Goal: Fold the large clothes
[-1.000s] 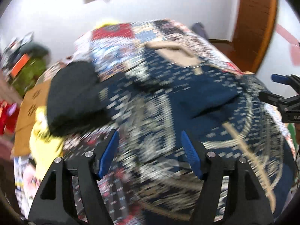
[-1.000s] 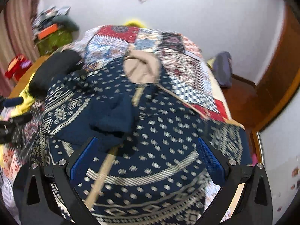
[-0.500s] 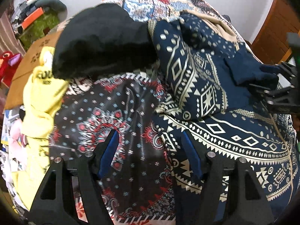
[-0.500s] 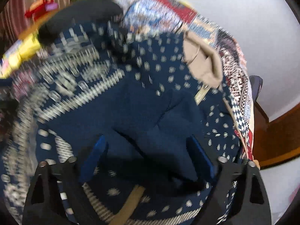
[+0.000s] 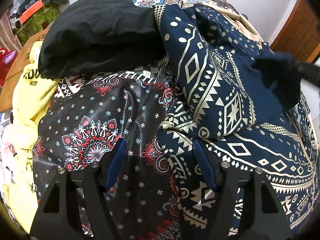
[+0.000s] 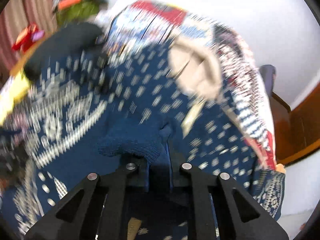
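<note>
The left gripper [image 5: 161,164] hovers with fingers spread wide, straddling the hem edge of the navy patterned garment [image 5: 224,92], which spreads from 12 to 5 o'clock across the bed. The right gripper [image 6: 159,160] has its fingers pressed together on the navy knit cuff [image 6: 132,144] (this view is blurred). A black garment [image 5: 100,38] lies at 11 o'clock, a yellow one [image 5: 28,104] at 9. Bare black floral bedspread [image 5: 112,120] shows between them.
</note>
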A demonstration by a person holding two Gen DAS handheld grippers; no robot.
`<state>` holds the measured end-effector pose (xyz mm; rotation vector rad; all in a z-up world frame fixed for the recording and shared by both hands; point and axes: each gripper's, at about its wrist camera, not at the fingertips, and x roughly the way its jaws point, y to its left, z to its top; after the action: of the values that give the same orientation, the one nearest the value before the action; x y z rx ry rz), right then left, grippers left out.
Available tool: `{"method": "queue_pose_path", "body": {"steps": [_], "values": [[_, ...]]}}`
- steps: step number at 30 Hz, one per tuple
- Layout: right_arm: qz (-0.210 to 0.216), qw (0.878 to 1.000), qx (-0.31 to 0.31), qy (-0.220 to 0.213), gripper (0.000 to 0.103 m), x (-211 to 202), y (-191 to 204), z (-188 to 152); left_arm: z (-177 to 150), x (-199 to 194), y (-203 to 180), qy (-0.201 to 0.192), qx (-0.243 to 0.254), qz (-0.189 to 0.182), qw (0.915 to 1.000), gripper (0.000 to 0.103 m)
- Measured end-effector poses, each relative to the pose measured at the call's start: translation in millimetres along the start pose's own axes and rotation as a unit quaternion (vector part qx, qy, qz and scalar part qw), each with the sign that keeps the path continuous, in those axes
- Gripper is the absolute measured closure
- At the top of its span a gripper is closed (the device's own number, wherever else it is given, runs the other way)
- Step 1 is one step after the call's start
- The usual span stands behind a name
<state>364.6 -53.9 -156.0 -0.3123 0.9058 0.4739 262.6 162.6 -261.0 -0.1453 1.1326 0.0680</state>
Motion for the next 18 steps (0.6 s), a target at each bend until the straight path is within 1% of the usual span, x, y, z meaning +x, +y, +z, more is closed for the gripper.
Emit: {"method": "queue_pose_path", "body": {"steps": [2, 5, 6, 9, 10, 11, 13, 14, 17, 18], "values": [[0.0, 0.999, 0.029, -0.027, 0.092, -20, -15, 13, 1, 0, -3, -0.001, 0.003, -0.005, 1.0, 0.035], [-0.015, 0.996, 0.056, -0.074, 0.092, -56, -38, 33, 6, 5, -7, 0.001, 0.003, -0.016, 0.9999, 0.035], [-0.019, 0.994, 0.065, -0.085, 0.092, -64, -44, 37, 7, 7, -8, 0.001, 0.004, -0.015, 0.9999, 0.034], [-0.028, 0.988, 0.096, -0.117, 0.092, -88, -69, 42, 15, 12, -13, -0.007, 0.0, 0.006, 1.0, 0.032], [-0.032, 0.986, 0.106, -0.125, 0.092, -96, -74, 37, 17, 13, -14, -0.011, -0.001, 0.013, 0.9999, 0.032], [-0.036, 0.984, 0.118, -0.131, 0.092, -102, -83, 34, 19, 13, -16, -0.017, -0.003, 0.028, 0.9995, 0.032], [-0.042, 0.981, 0.135, -0.134, 0.092, -101, -94, 27, 23, 14, -18, -0.03, -0.008, 0.064, 0.9975, 0.032], [-0.042, 0.981, 0.142, -0.127, 0.092, -99, -99, 21, 25, 13, -18, -0.038, -0.012, 0.081, 0.9959, 0.032], [-0.042, 0.982, 0.163, -0.089, 0.092, -79, -110, -5, 29, 13, -14, -0.052, -0.03, 0.098, 0.9934, 0.031], [-0.042, 0.982, 0.168, -0.077, 0.092, -73, -114, -14, 30, 14, -10, -0.052, -0.042, 0.1, 0.9927, 0.029]]}}
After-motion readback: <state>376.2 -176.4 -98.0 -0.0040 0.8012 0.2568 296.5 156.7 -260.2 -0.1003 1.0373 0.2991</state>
